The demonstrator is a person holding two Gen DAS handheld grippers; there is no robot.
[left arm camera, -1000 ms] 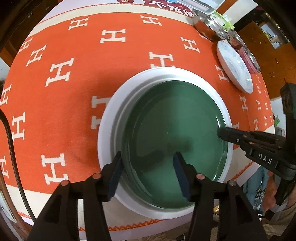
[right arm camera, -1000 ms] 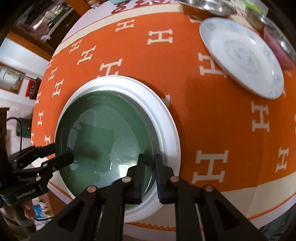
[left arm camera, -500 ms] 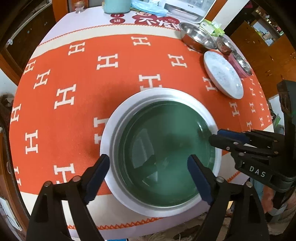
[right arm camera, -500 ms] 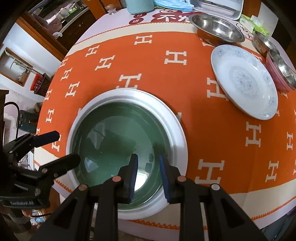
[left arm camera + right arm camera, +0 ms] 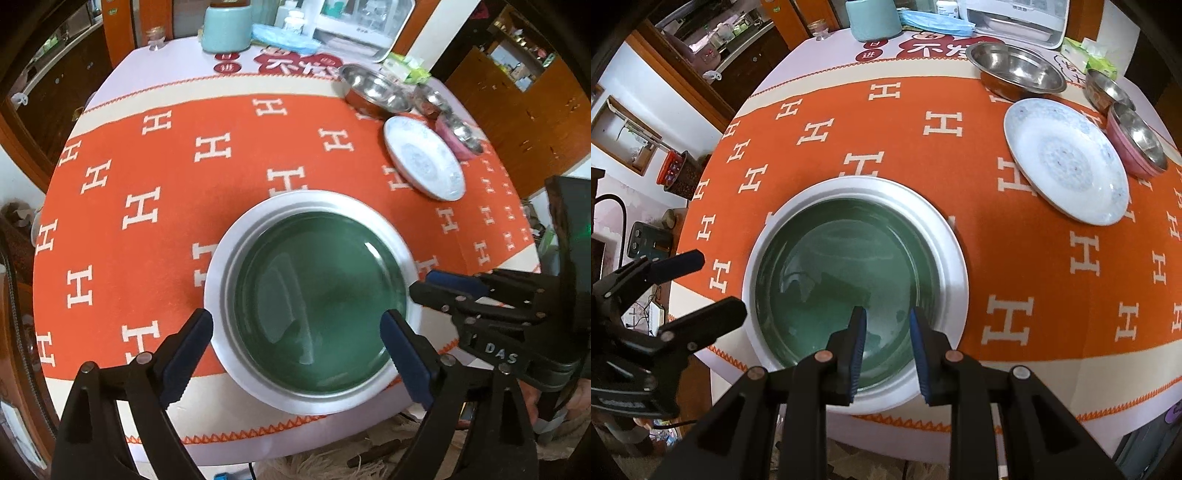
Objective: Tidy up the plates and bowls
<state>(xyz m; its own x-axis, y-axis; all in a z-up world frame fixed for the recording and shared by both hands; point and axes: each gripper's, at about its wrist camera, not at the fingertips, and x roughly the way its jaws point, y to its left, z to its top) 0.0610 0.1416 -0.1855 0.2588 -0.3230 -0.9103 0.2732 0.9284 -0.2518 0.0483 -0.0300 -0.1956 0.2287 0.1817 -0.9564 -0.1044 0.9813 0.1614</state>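
Note:
A dark green plate [image 5: 317,291] lies stacked inside a larger white plate [image 5: 218,273] near the table's front edge; both also show in the right wrist view, the green plate [image 5: 846,273] and the white plate [image 5: 955,258]. My left gripper [image 5: 297,336] is wide open above the stack's near rim, holding nothing. My right gripper [image 5: 886,328] is open a little, empty, above the green plate's near side. A white plate with a blue pattern [image 5: 1067,162] lies at the right, apart from the stack.
A large steel bowl [image 5: 1015,70], a small steel bowl [image 5: 1106,88] and a pink bowl with a steel one inside [image 5: 1137,147] stand at the back right. A teal cup [image 5: 873,18] and a white appliance [image 5: 1012,14] stand at the back edge.
Both grippers have pulled back and up from the stacked plates. The left gripper has opened wide. The right gripper, shut one second ago, has opened a little.

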